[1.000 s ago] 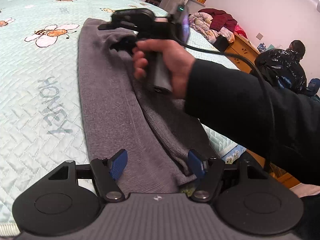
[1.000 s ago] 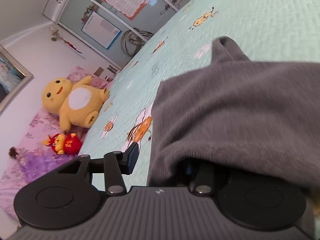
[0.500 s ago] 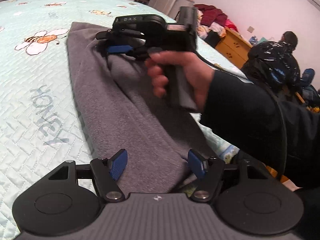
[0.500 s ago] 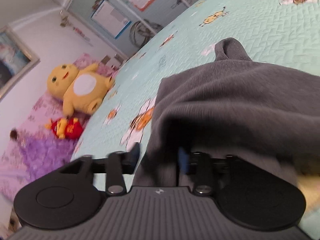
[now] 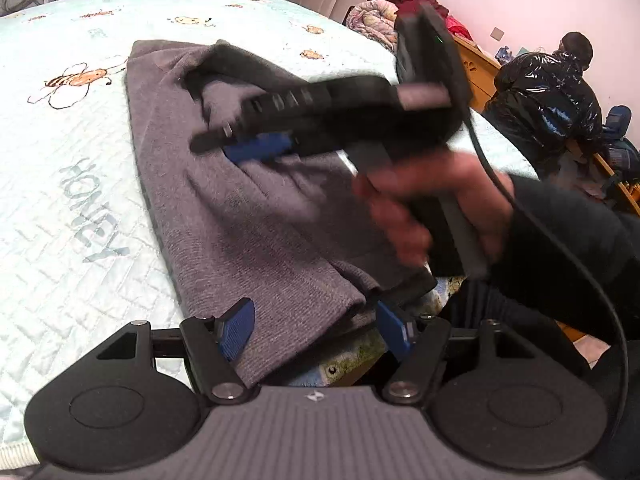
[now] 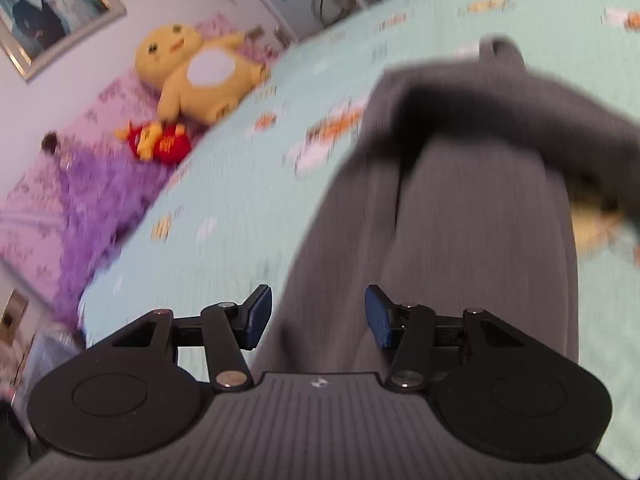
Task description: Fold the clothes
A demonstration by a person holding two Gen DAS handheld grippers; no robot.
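Your grey garment [image 5: 248, 216] lies folded lengthwise into a long strip on the mint quilted bedspread [image 5: 60, 208], running from the near edge of the bed away toward the far side, with the printed word HONEY [image 5: 94, 210] just beside its left edge and a bee print [image 5: 76, 80] near its far end. Your left gripper [image 5: 316, 326] sits low over the near end of the strip with its blue pads standing apart; the cloth's end lies between them, but neither pad presses on it, so it has hold of nothing. Your right gripper [image 6: 318, 316] hovers above the middle of the garment [image 6: 460, 240], and its jaws have just been opening; in its own view the two blue pads are clearly spread with only the flat grey cloth below them, nothing pinched. From the left wrist view you can see your right hand [image 5: 432, 208] wrapped around that tool's handle, blurred, with one blue finger [image 5: 260, 148] showing just above the fabric. A raised fold of cloth [image 6: 500, 92] stands up near the far end of the strip. Beyond the bed's edge a yellow plush toy [image 6: 192, 72] and a small red toy [image 6: 160, 142] rest on a purple floral cover [image 6: 60, 200].
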